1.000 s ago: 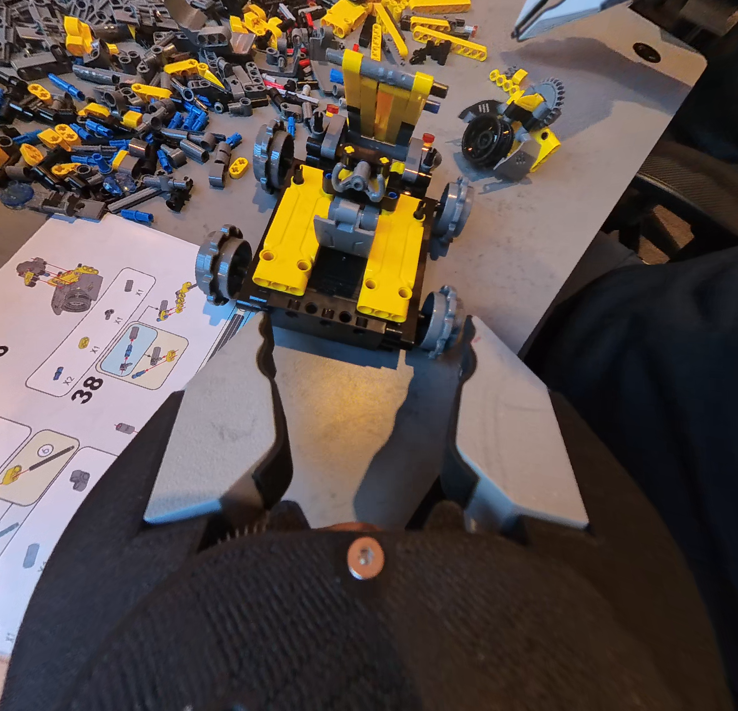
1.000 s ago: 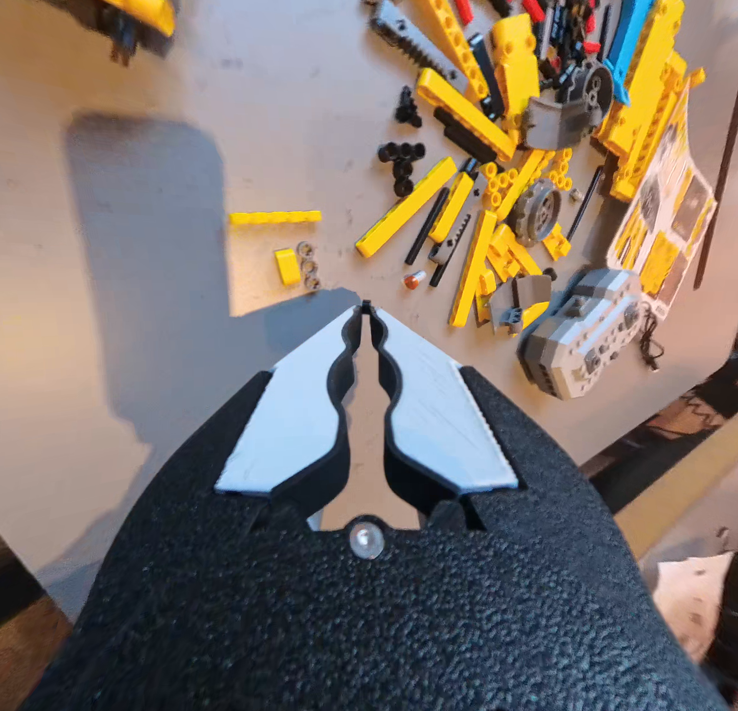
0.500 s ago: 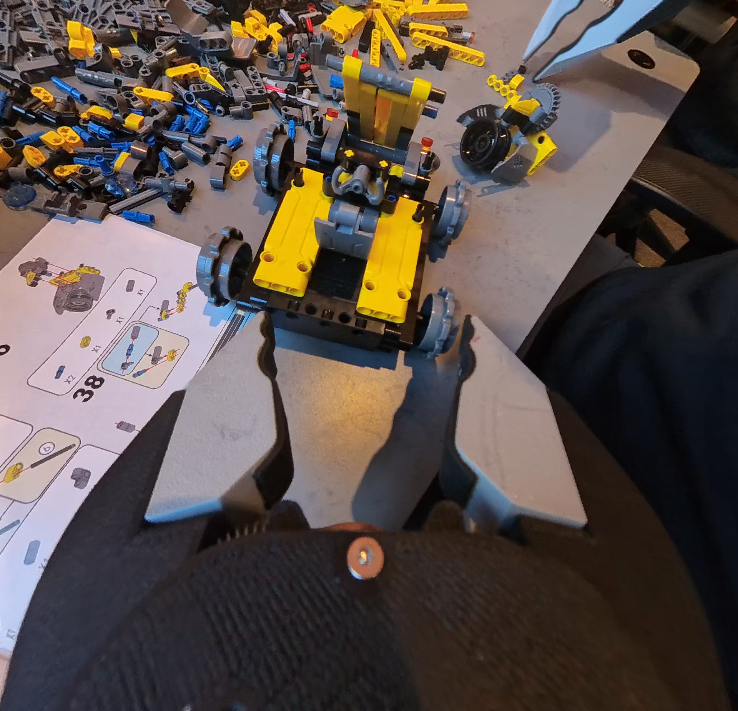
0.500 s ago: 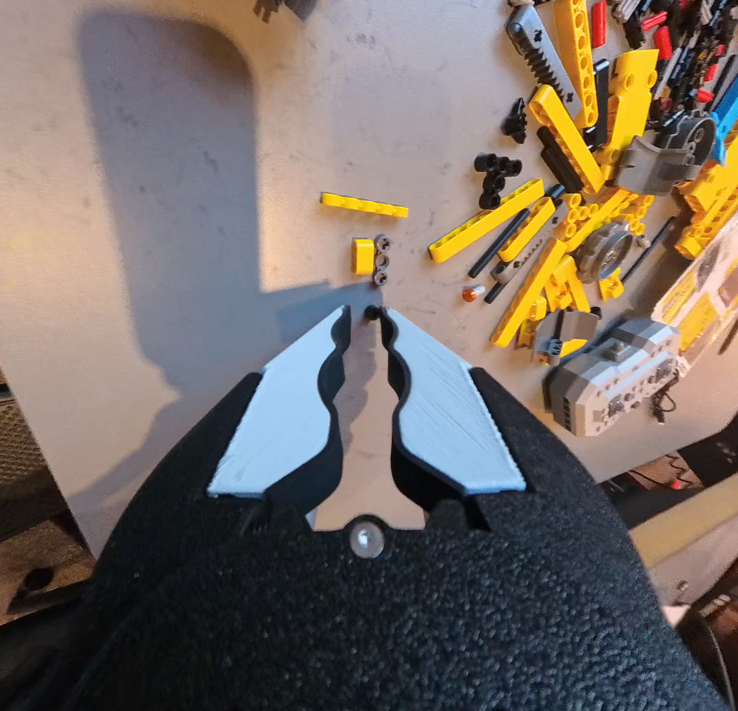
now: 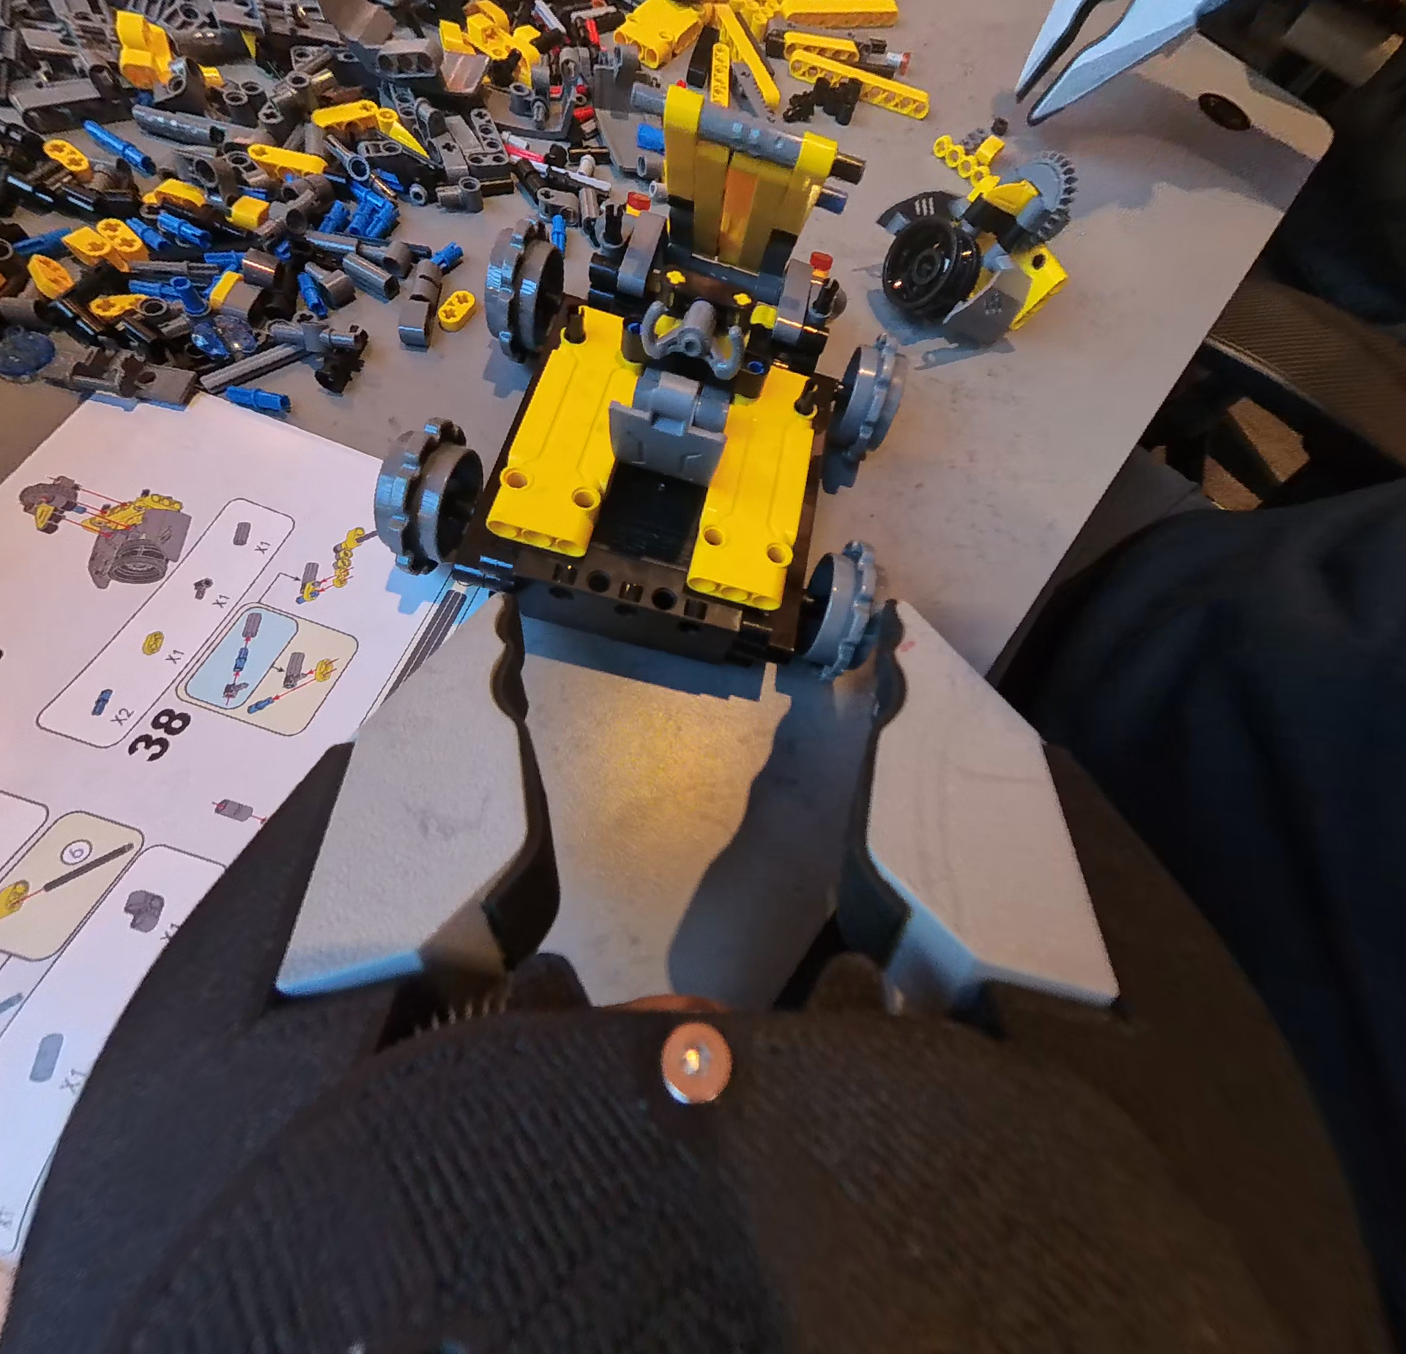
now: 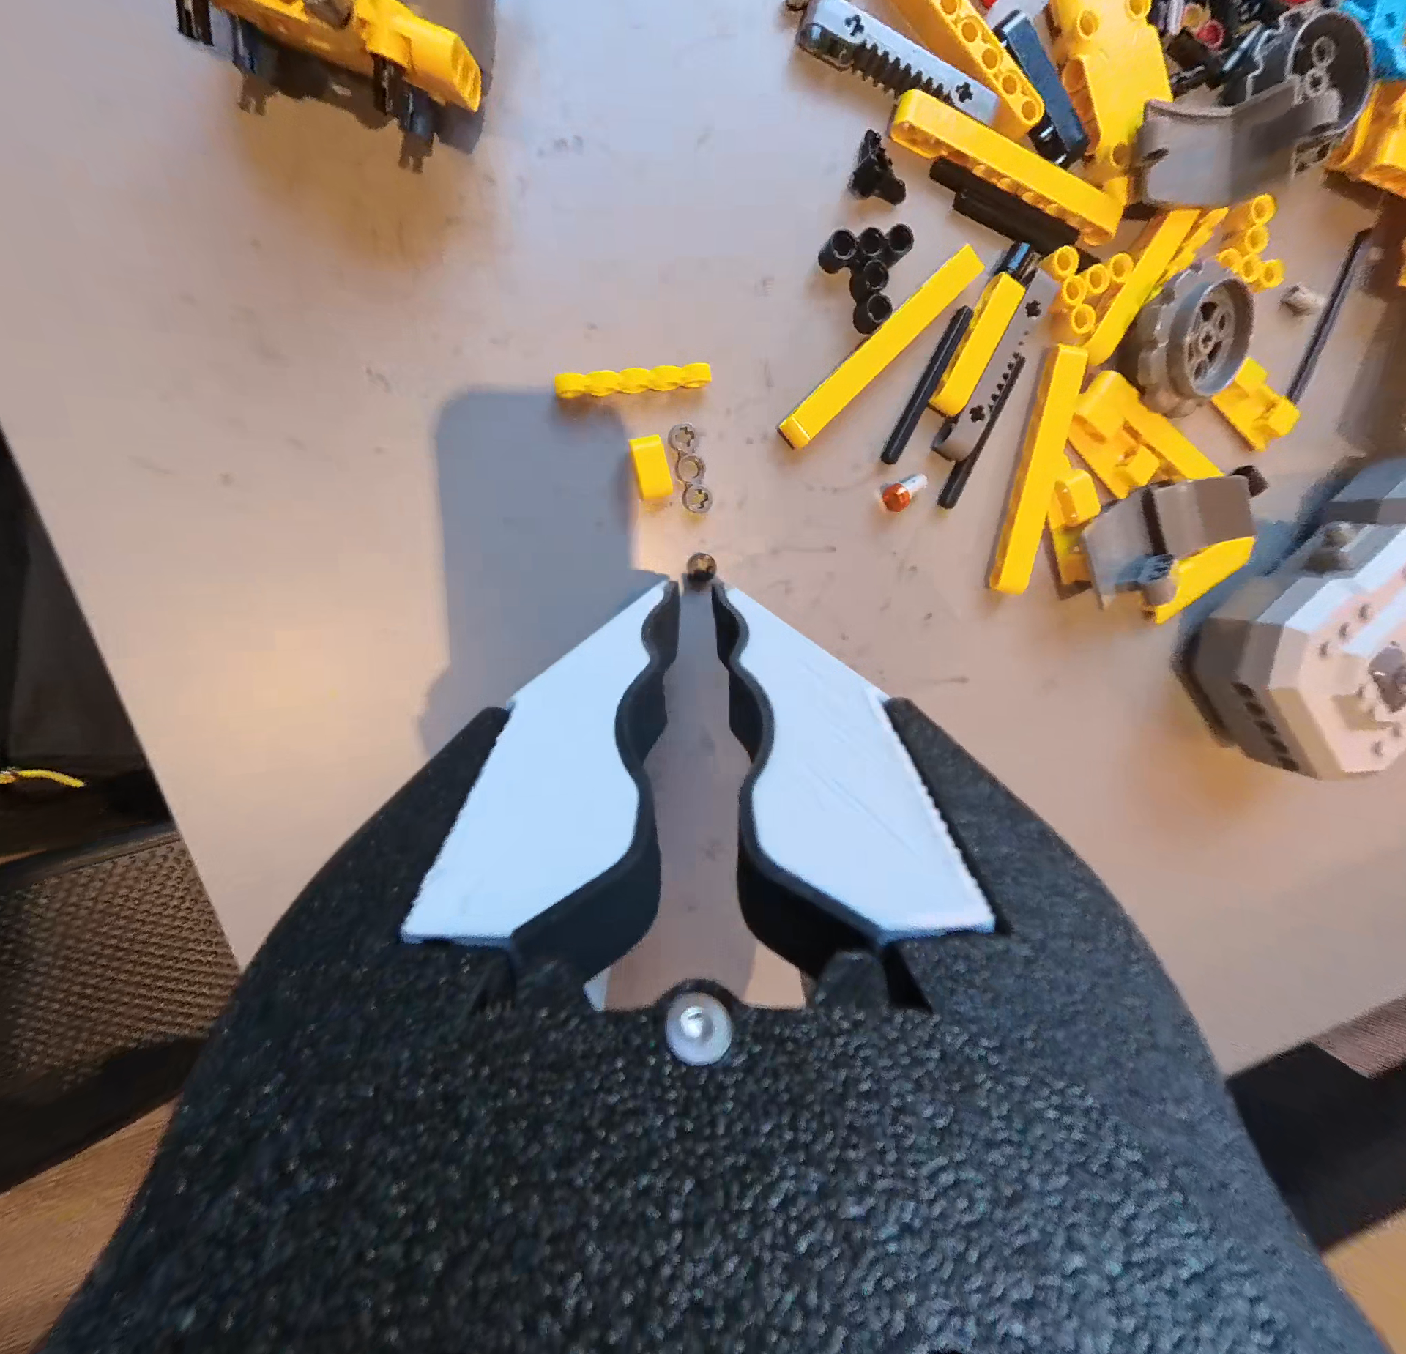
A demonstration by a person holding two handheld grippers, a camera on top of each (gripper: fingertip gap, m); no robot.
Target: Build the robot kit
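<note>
Right gripper (image 6: 695, 585) dropped closer to tabletop (image 6: 319, 480), jaws slightly parted, small black bush (image 6: 700, 564) just beyond its tips, ungrasped. Left gripper (image 5: 696, 617) released wide, straddling yellow vehicle chassis (image 5: 662, 465) rear; chassis long axis points away.

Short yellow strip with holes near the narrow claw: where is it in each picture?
Left wrist view: the short yellow strip lies upper right, just lower-left of the right claw.
Right wrist view: the strip lies near centre, a little beyond the claw, past a small yellow block.
Shared landmark: the right claw's tips.
</note>
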